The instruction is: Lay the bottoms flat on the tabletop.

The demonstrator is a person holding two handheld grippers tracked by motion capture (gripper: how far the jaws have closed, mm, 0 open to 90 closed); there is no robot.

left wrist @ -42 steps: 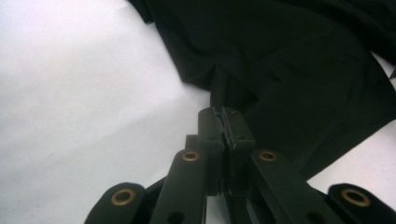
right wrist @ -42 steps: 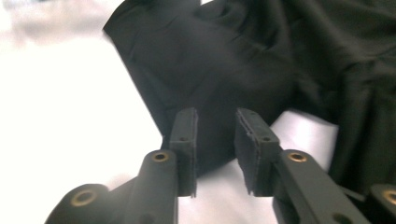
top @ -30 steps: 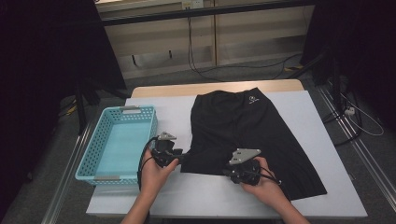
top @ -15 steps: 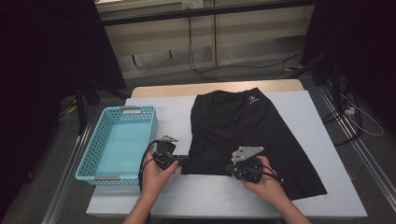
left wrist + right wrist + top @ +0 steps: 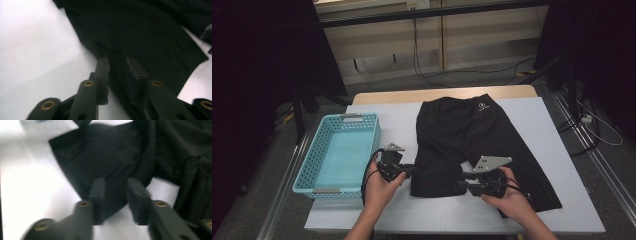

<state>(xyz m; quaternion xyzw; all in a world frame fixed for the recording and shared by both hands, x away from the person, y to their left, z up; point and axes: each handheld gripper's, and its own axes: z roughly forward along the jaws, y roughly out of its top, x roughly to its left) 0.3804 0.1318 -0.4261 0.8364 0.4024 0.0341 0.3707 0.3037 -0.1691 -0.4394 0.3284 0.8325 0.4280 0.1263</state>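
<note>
Shorts (image 5: pixel 472 145) lie lengthwise, waistband far, legs toward 2 just-parting claws, left (image 5: pixel 412 170) and right (image 5: pixel 464 182), gripping nothing.

The table (image 5: pixel 362 107) is overlooked from above, while the shorts (image 5: pixel 140 30) are viewed closely from both gripper cameras.

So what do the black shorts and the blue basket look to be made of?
The black shorts look like a thin matte knit fabric, probably synthetic: they drape in soft folds and carry a small printed logo. The blue basket looks like moulded plastic, with smooth perforated walls and a rigid rim.
</note>
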